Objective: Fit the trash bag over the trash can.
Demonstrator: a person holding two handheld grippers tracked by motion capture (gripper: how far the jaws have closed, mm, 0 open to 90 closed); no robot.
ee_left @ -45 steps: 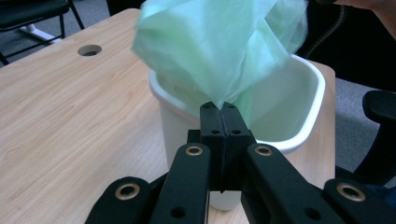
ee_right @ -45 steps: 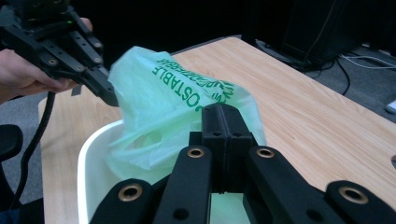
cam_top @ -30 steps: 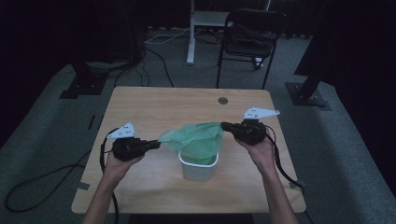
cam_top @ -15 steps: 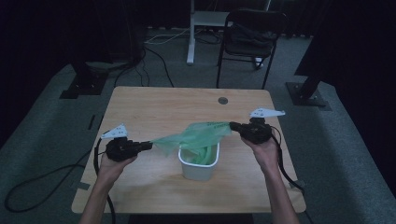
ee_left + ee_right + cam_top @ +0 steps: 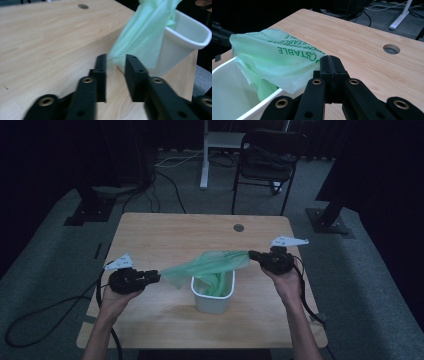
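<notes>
The left hand-held gripper (image 5: pixel 154 277) has swung outward and now stands open, the green bag (image 5: pixel 207 265) edge loose between its jaws. The right hand-held gripper (image 5: pixel 254 255) is clamped on the opposite edge. Lining the white bin (image 5: pixel 212 301) seems underway; next, re-grip left.

You're working in what looks like a lab or recording studio, not a home: a lone wooden table (image 5: pixel 165 235) with a cable hole (image 5: pixel 238 227) stands on grey carpet (image 5: pixel 45 260), ringed by black curtains (image 5: pixel 380 165) that keep everything dark. Behind your table there's a black folding chair (image 5: pixel 265 157), a white stand leg (image 5: pixel 204 155) and loose cables (image 5: pixel 160 175) snaking over the floor. Heavy black stand bases (image 5: pixel 330 217) sit off both far corners, the sort that carry cameras or lights.
</notes>
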